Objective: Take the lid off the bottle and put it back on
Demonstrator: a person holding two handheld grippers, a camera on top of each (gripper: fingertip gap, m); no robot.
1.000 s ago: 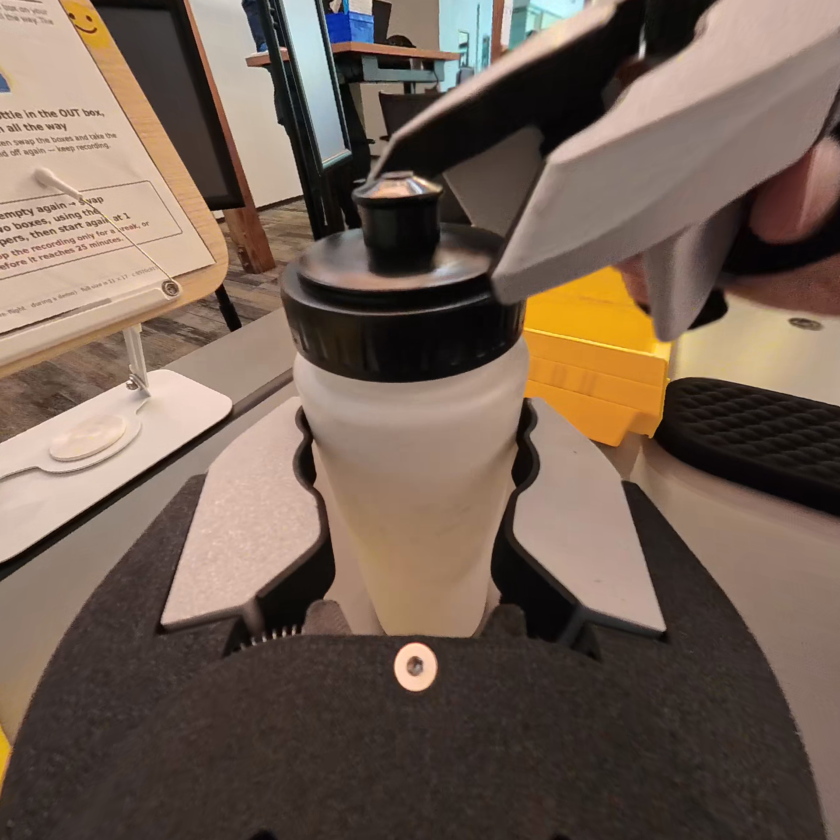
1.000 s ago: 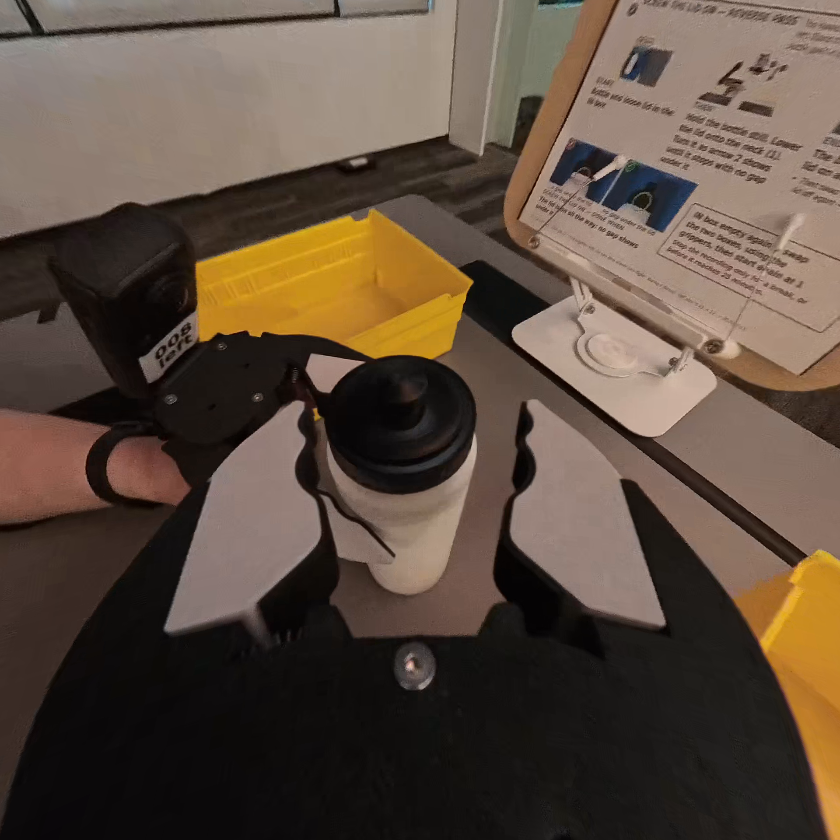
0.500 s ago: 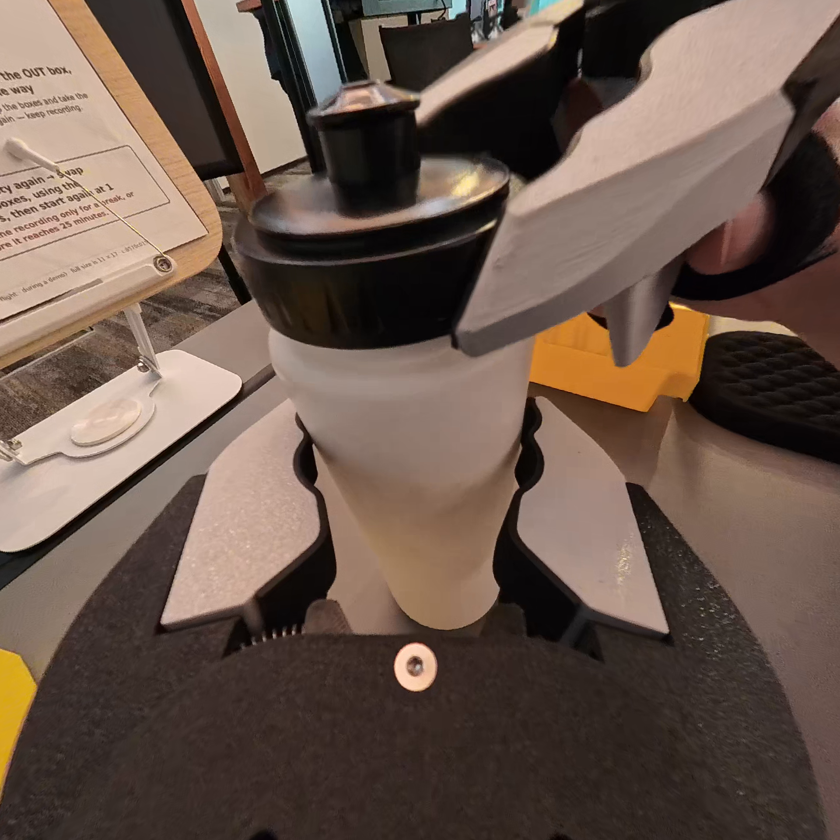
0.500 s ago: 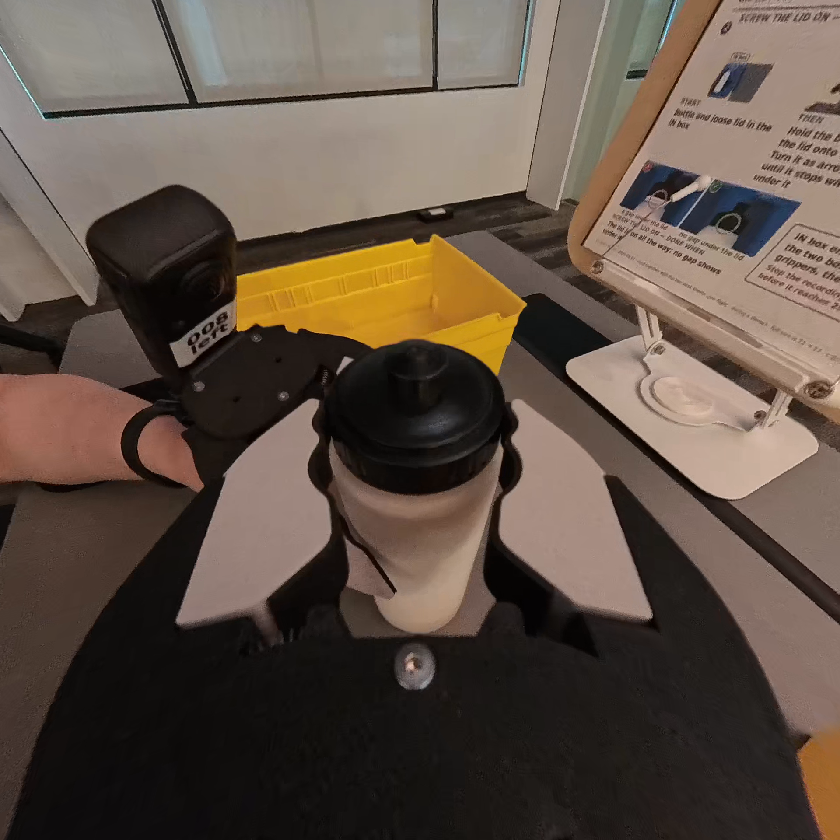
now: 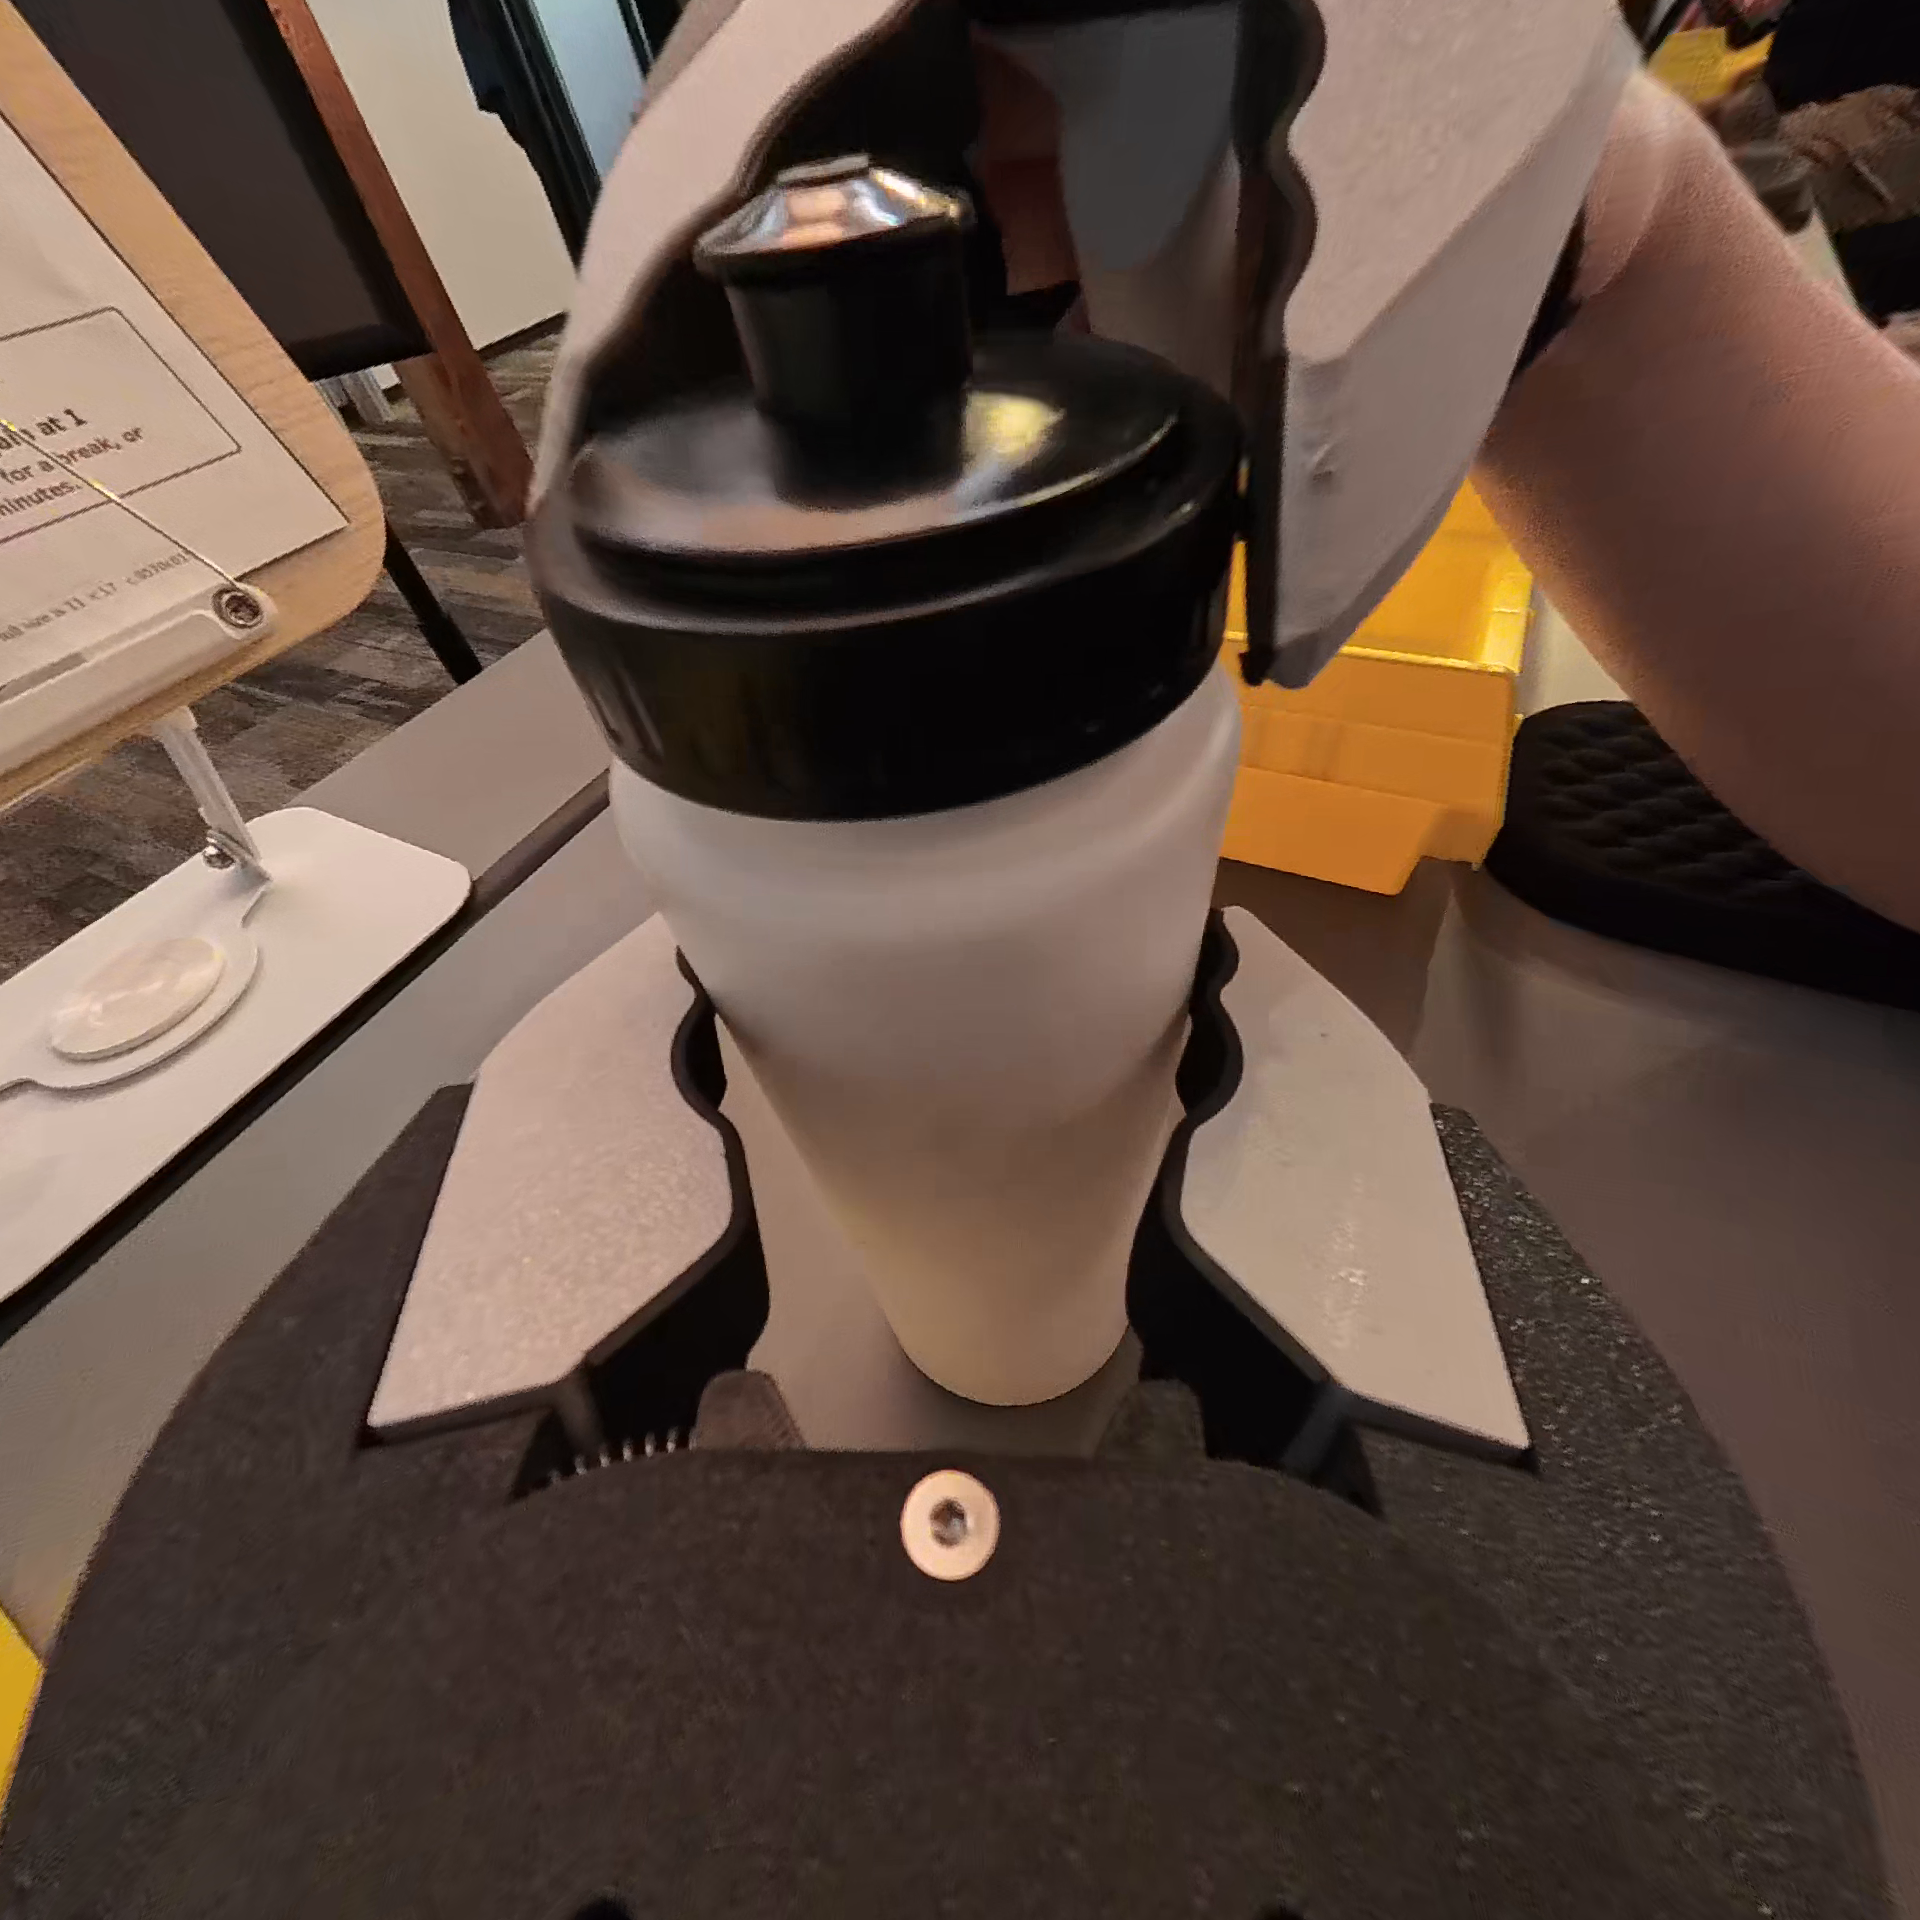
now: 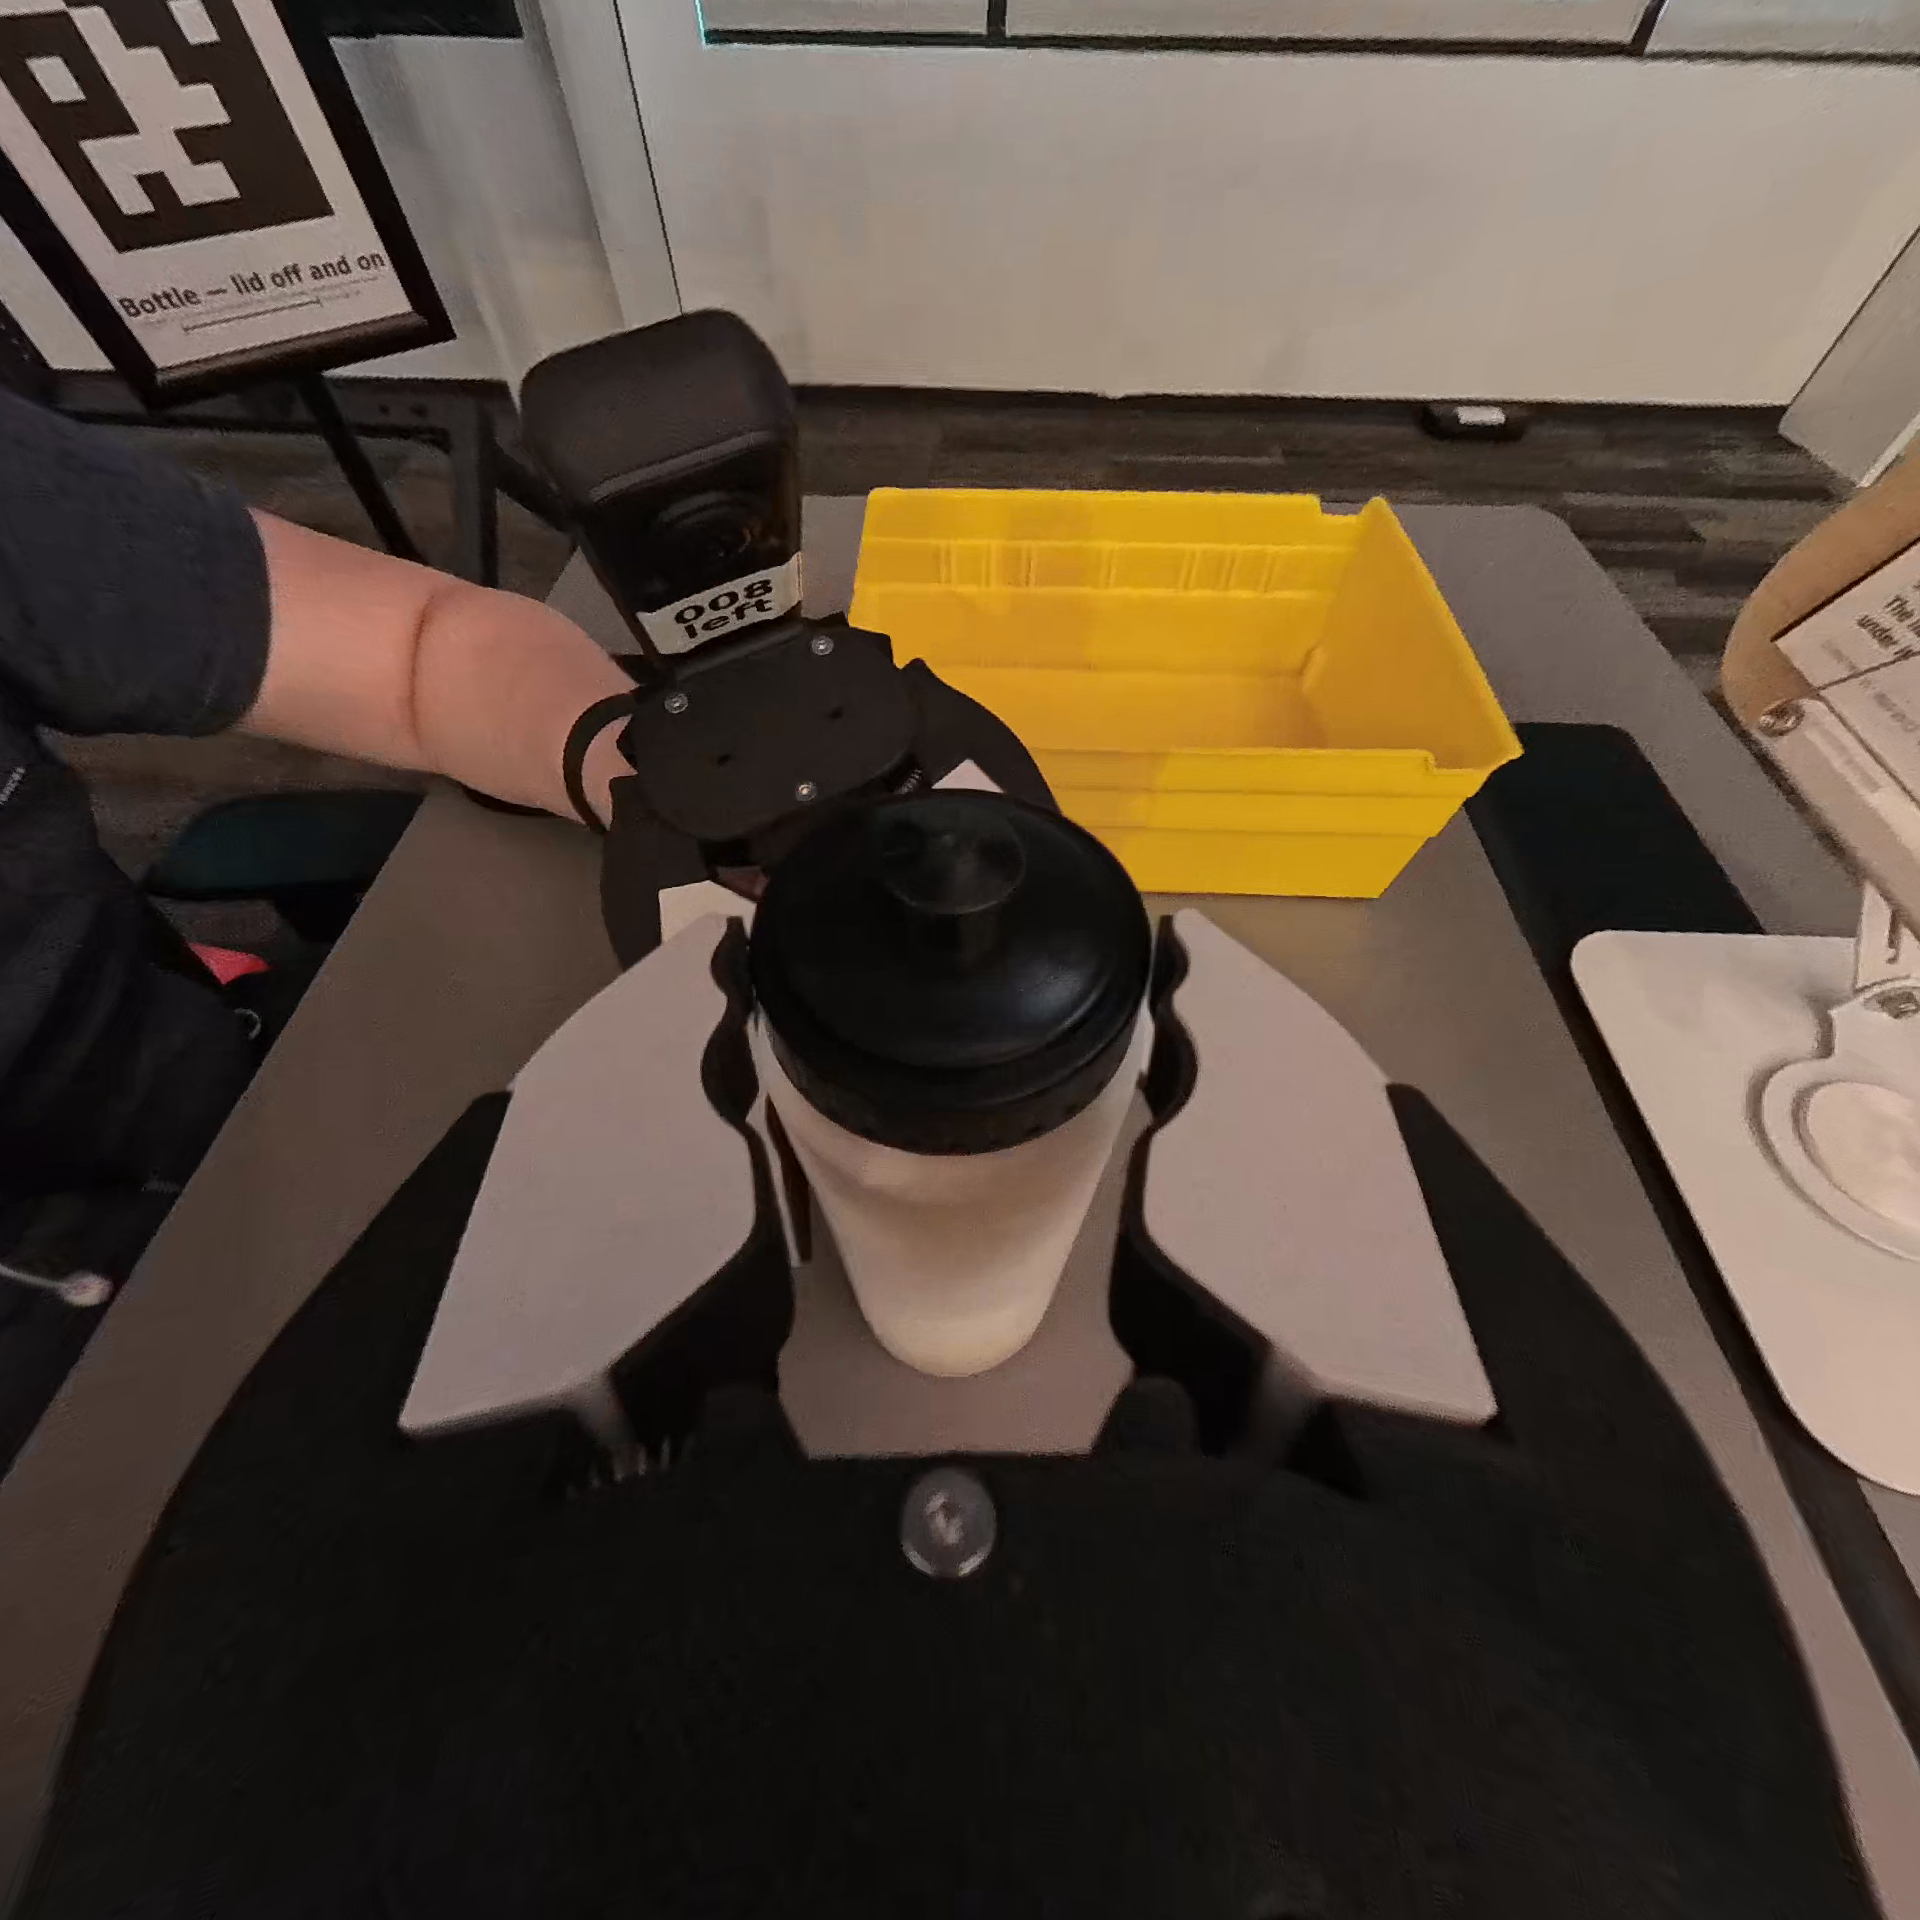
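Note:
A white translucent bottle (image 5: 935, 1018) with a black spouted lid (image 5: 883, 582) stands upright over the grey table (image 5: 1662, 1195). My left gripper (image 5: 956, 997) is shut on the bottle's lower body, one finger on each side. My right gripper (image 5: 987, 260) comes from above and behind, and its grey fingers (image 5: 1403, 312) press against the lid's rim. In the right wrist view the lid (image 6: 948, 997) sits between the right gripper (image 6: 948, 966) fingers, with the bottle (image 6: 945, 1247) below it. The left gripper (image 6: 769, 748) shows behind the bottle, held by a hand.
A yellow bin (image 6: 1143, 707) stands on the table behind the bottle and also shows in the left wrist view (image 5: 1371, 748). An instruction board on a white stand (image 5: 156, 935) is to one side. A black mat (image 5: 1714, 831) lies nearby. A framed sign (image 6: 208, 156) stands off the table.
My right gripper has come down from above the lid, shut round its rim, and swung to the left around it. The left gripper has kept its hold on the bottle.

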